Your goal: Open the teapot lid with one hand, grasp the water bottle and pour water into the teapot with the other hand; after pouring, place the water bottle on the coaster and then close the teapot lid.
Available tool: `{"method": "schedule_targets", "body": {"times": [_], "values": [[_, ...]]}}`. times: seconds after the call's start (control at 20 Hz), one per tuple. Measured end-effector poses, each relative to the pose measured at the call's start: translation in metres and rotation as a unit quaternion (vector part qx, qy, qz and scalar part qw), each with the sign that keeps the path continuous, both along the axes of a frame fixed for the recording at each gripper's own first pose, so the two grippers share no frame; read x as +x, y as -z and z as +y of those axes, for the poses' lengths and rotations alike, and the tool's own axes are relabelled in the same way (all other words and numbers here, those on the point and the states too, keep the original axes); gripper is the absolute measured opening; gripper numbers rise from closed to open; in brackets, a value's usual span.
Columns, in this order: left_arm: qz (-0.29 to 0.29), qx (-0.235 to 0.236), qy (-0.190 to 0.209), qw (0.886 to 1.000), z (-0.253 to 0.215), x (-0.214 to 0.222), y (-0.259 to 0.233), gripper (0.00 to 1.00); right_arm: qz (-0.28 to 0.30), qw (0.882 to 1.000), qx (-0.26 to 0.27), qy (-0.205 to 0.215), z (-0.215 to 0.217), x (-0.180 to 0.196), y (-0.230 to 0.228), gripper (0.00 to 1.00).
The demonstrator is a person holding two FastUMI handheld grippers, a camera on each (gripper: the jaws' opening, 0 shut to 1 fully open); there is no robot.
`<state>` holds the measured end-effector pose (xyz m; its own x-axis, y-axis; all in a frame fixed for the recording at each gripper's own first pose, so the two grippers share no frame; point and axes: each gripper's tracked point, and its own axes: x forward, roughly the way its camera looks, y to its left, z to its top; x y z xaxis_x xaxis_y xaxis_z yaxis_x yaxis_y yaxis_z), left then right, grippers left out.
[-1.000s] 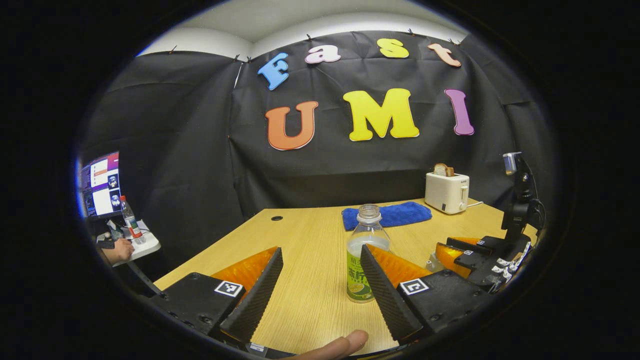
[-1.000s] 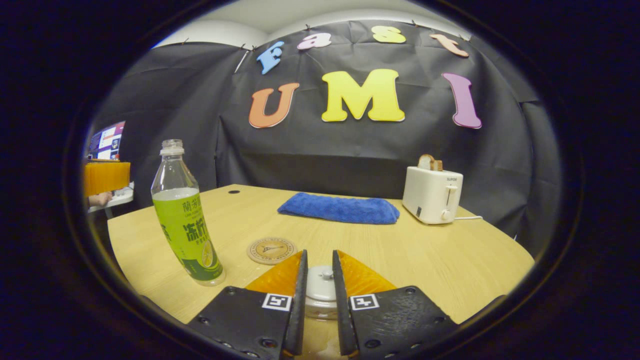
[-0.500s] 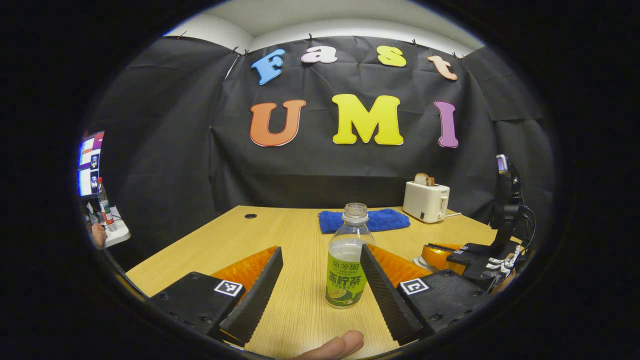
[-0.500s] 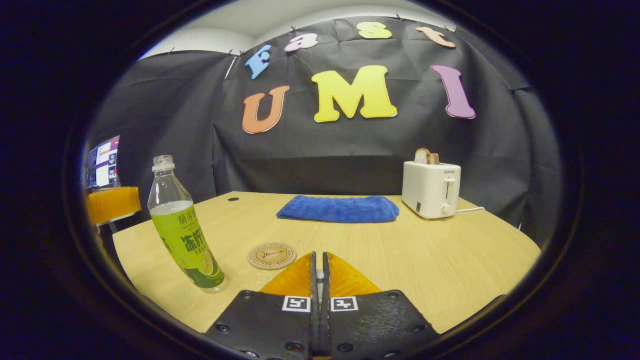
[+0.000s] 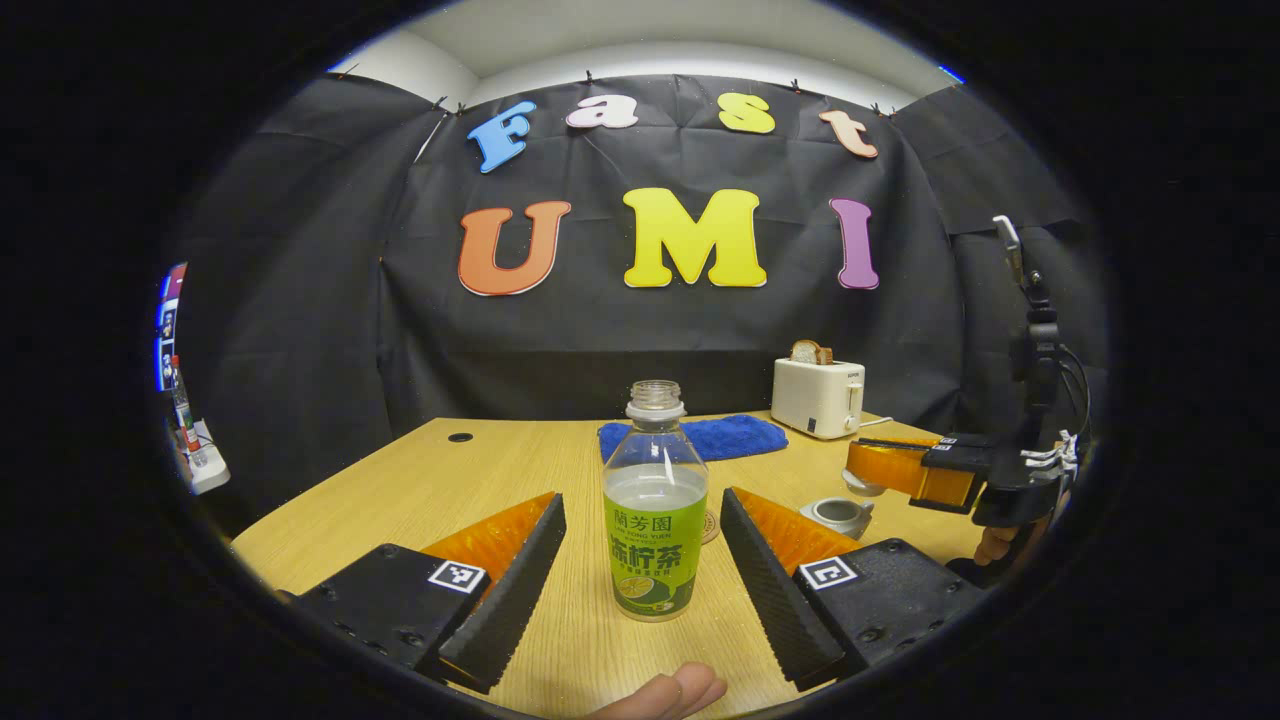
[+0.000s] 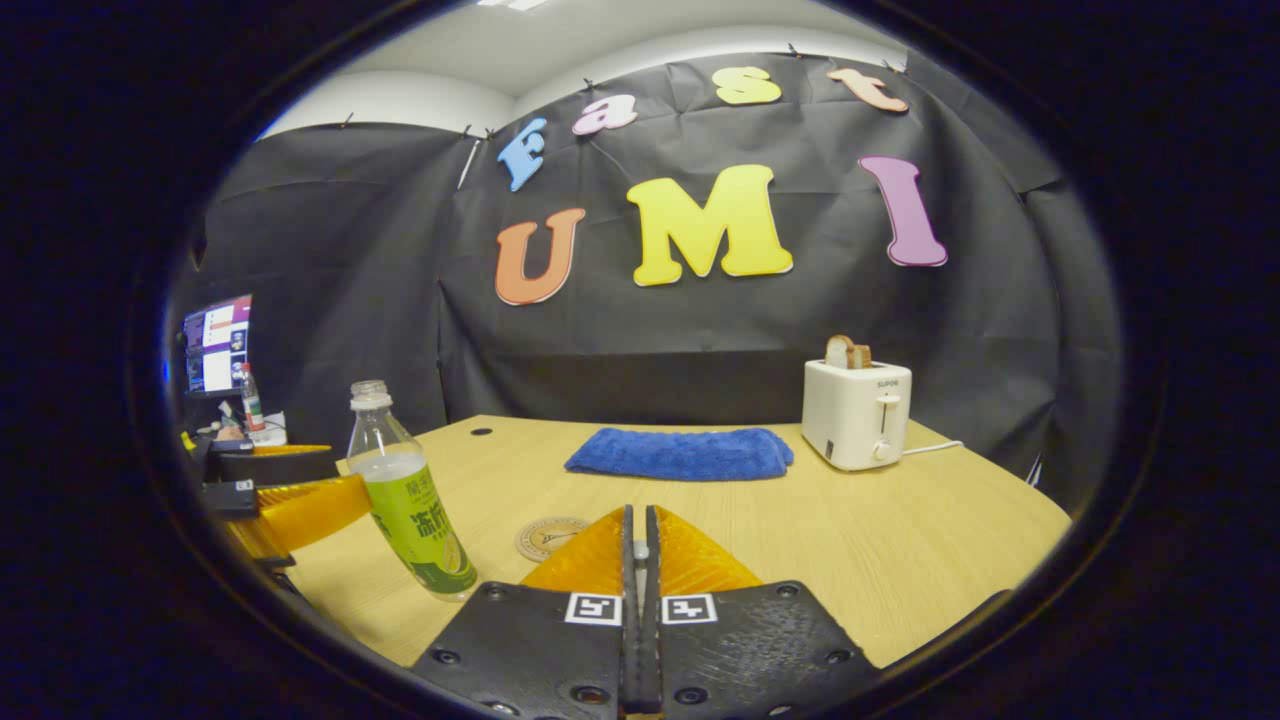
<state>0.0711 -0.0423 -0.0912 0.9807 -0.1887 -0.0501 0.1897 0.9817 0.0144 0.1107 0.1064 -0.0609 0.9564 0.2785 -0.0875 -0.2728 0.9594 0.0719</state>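
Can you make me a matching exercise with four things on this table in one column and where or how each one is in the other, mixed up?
Things:
1. water bottle
2. teapot
3. blue towel
4. toaster

States:
A. folded flat at the back of the table
B. lid off, open at the top
C. standing uncapped between the open fingers of the left gripper
D. bread sticking out of its slot

Pairs: 1-C, 2-B, 3-A, 4-D

The toaster front carries small lettering, seemingly "SUPOR"; the bottle label shows Chinese characters.
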Motion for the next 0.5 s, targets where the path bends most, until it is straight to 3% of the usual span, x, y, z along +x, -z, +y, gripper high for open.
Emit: {"method": "schedule_targets", "body": {"times": [0.5], "values": [[-0.018,-0.025,-0.015,0.999,-0.013,0.04,0.005,0.98,-0.037,0.999,-0.006,0.027,-0.05,-0.014,-0.027,0.0]]}}
